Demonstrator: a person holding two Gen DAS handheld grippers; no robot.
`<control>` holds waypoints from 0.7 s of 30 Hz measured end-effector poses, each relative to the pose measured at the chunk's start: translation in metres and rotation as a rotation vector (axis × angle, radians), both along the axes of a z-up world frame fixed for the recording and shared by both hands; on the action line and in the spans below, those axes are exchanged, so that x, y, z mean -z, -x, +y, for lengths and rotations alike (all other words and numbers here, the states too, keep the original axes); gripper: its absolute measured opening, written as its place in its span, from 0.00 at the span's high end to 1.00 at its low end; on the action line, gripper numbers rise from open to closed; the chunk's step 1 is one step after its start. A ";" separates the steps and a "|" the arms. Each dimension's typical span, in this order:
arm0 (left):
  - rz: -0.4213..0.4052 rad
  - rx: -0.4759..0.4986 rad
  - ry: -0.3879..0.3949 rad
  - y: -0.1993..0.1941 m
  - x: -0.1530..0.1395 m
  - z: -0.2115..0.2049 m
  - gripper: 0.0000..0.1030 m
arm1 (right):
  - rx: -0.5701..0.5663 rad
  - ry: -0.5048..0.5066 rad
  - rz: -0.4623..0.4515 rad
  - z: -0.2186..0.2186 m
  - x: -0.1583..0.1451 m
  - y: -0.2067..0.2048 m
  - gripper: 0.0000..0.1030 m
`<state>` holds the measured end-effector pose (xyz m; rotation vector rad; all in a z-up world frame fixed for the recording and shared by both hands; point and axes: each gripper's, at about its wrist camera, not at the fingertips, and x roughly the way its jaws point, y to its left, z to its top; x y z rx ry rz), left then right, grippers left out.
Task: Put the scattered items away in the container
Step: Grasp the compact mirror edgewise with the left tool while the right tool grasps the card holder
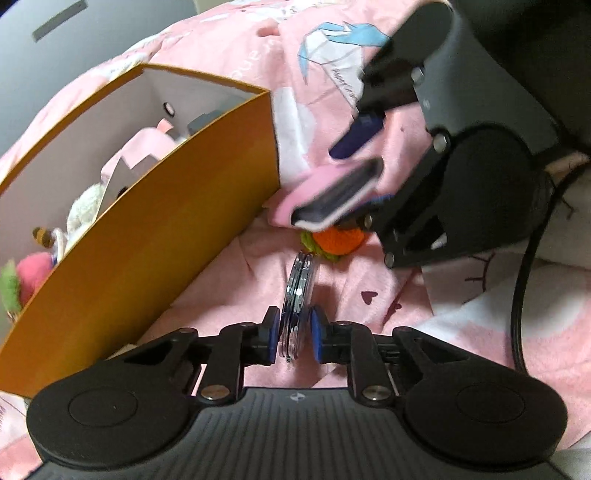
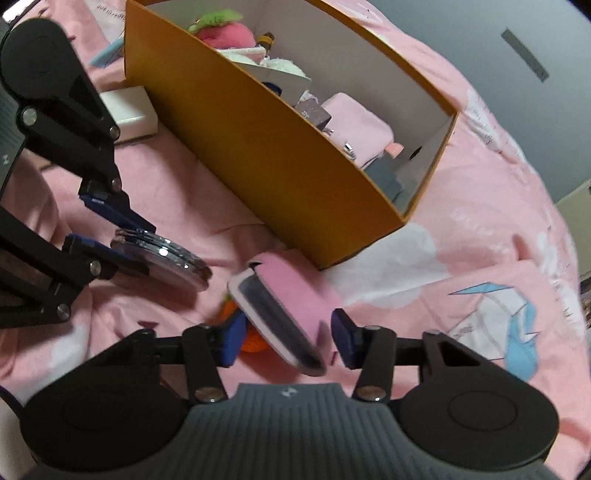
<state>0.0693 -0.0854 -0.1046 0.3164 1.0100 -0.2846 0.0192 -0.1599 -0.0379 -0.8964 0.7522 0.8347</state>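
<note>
Item 1: round clear-and-silver compact disc-shaped case (image 1: 297, 306), clamped edge-on in my left gripper (image 1: 294, 334), just beside the orange cardboard box (image 1: 155, 236).

Item 2: pink-backed flat device with dark screen (image 2: 275, 317), lying tilted between the spread pads of my right gripper (image 2: 288, 341); grip uncertain, apparently loose.

Handling: I would lift each above the box rim before releasing, clear of the other gripper.

Bed: pink printed blanket (image 2: 461, 236).

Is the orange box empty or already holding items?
Holding items: the orange box contains a pink plush, a pink pouch and other small things.
</note>
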 end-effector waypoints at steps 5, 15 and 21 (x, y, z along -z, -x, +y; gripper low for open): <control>0.020 -0.069 0.082 -0.005 -0.003 0.016 0.82 | 0.020 -0.033 0.032 0.000 0.001 -0.003 0.52; 0.013 -0.155 0.115 0.001 -0.020 0.031 0.84 | 0.163 -0.151 0.068 -0.021 -0.038 -0.010 0.82; 0.029 -0.262 0.186 -0.004 -0.022 0.057 0.84 | 0.362 -0.284 0.227 -0.048 -0.044 -0.038 0.82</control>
